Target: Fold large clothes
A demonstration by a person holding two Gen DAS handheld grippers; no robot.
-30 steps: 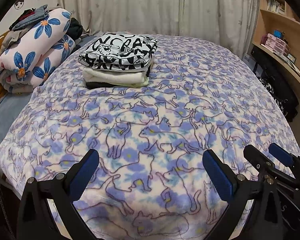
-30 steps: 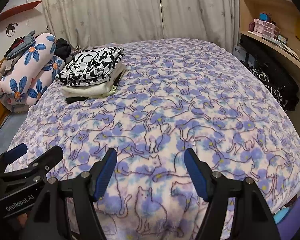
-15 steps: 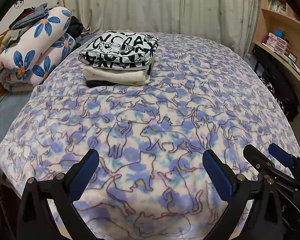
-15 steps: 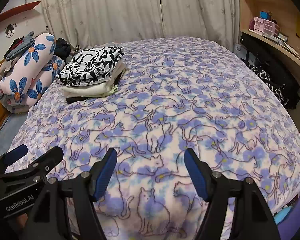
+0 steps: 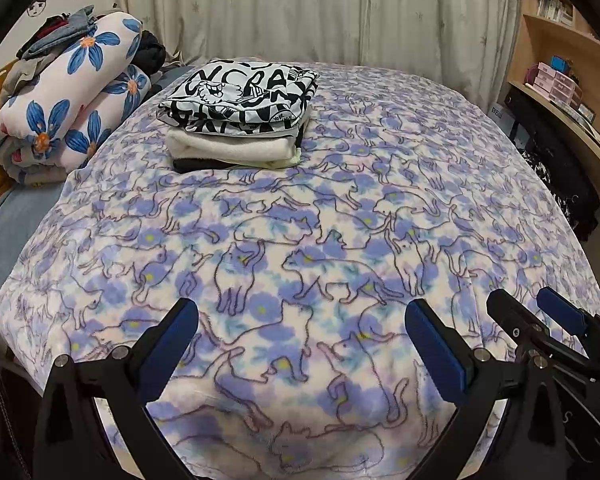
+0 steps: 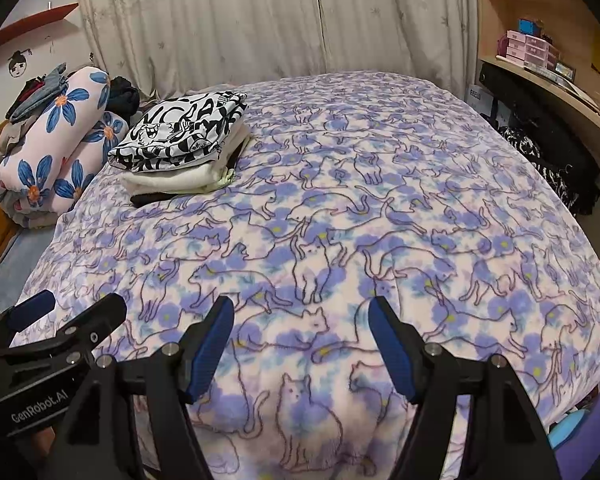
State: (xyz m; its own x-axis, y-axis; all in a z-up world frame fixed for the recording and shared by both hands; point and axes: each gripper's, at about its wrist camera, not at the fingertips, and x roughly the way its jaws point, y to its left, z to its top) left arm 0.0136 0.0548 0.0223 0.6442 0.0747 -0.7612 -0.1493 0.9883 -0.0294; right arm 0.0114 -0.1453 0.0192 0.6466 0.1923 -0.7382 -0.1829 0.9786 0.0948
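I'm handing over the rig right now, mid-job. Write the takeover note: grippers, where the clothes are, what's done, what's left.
Left gripper: open, empty, above the near edge of the cat-print blanket.
Right gripper: open, empty, beside the left one, also over the near edge.
Clothes: a folded stack sits on the far left of the blanket, black-and-white print top uppermost, a cream piece under it, something dark at the bottom.
Done: those pieces are folded and stacked.
Left: no unfolded garment lies on the blanket. Loose clothes sit on the flowered bedding roll at far left; possibly next, cannot tell.
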